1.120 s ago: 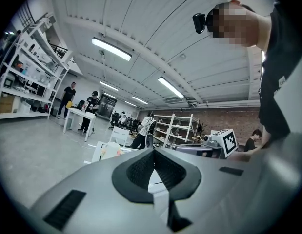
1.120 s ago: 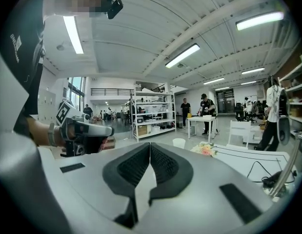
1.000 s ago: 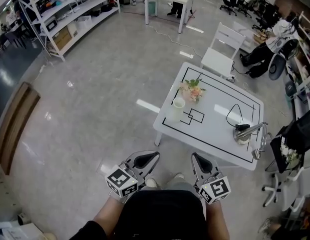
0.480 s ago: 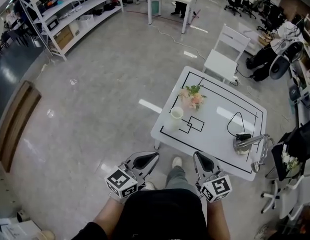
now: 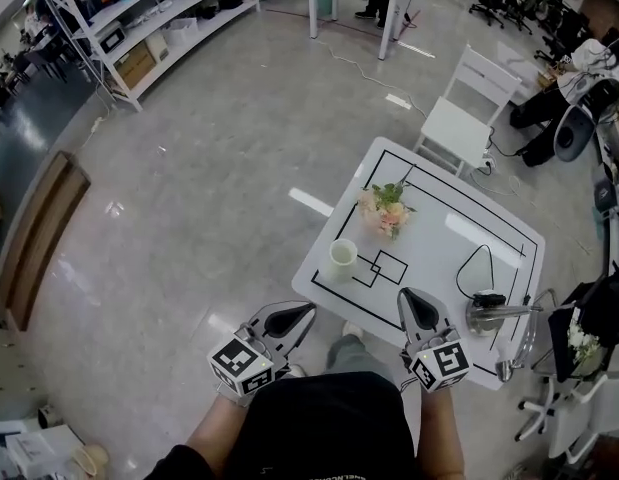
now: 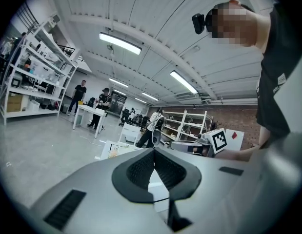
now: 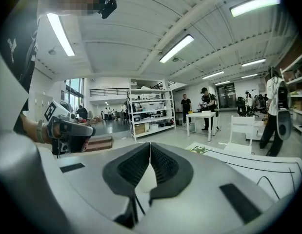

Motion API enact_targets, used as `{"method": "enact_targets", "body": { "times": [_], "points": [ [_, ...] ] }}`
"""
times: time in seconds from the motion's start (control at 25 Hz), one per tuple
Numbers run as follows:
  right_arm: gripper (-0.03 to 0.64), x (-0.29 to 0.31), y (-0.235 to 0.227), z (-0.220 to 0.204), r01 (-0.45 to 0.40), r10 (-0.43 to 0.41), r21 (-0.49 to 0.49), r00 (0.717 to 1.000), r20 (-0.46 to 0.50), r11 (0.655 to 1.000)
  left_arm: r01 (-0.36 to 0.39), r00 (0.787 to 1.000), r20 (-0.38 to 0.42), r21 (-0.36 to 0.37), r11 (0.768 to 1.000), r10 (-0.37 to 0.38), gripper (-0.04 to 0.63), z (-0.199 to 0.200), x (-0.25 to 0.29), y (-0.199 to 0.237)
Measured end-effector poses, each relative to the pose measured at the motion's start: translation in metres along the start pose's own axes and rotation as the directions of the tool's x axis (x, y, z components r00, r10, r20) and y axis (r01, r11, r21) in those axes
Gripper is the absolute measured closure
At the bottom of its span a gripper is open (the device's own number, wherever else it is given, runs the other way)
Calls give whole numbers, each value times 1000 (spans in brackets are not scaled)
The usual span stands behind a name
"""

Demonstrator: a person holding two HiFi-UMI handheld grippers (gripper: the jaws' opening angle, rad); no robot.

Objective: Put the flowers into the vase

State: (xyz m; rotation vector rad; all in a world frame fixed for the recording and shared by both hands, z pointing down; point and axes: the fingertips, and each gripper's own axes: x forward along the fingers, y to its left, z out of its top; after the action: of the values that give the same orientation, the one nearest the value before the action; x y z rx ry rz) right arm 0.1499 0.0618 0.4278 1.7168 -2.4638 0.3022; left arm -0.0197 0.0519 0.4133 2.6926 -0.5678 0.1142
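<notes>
Both tongs are closed and empty. The left gripper (image 5: 305, 311) and the right gripper (image 5: 410, 298) each show their dark jaws pressed together with nothing between them, held low in front of the person.

A white table (image 5: 444, 268) with black lines drawn on it stands ahead. The right gripper shows against the table's near edge. The left gripper is short of the table, over the floor off its near left corner.

The flowers (image 5: 385, 208), a small pink and cream bunch with green leaves, sit on the table near its left edge, toward the far side. Whether they lie flat or stand cannot be told. The vase (image 5: 342, 255), white and cup-shaped, stands upright at the table's left edge, nearer the person and apart from the flowers.

The step in hand looks like the approach, with neither thing reached yet. To do it well:

- Open one gripper's jaws before it nears the bunch.
- Close on the stems, not the blossoms, which would likely crush.
- Use the other gripper to steady the vase, which looks light and could tip.
- Lower the stems straight down into the vase's mouth.
- Keep clear of the black cable (image 5: 476, 260) on the table's right side.
</notes>
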Motion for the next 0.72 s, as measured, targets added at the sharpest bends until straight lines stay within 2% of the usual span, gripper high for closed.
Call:
{"method": "enact_targets", "body": {
  "times": [0.16,0.28,0.52,0.72],
  "points": [
    [604,20,-34,3,-49,49,20,999,-1,999,-41,999,-12,-10,999,40,592,7,21,10],
    [604,35,-58,4,-75,75,-3,997,-20,997,-75,997,-10,-16,997,74,591,13,36,15],
    [603,64,-113,8,-82,78,-80,995,-60,993,-129,992,-9,-31,991,128,592,26,67,21],
    [603,85,-154,2,-89,84,-56,993,-82,994,-180,984,-10,-35,983,179,591,34,87,21]
  ]
}}
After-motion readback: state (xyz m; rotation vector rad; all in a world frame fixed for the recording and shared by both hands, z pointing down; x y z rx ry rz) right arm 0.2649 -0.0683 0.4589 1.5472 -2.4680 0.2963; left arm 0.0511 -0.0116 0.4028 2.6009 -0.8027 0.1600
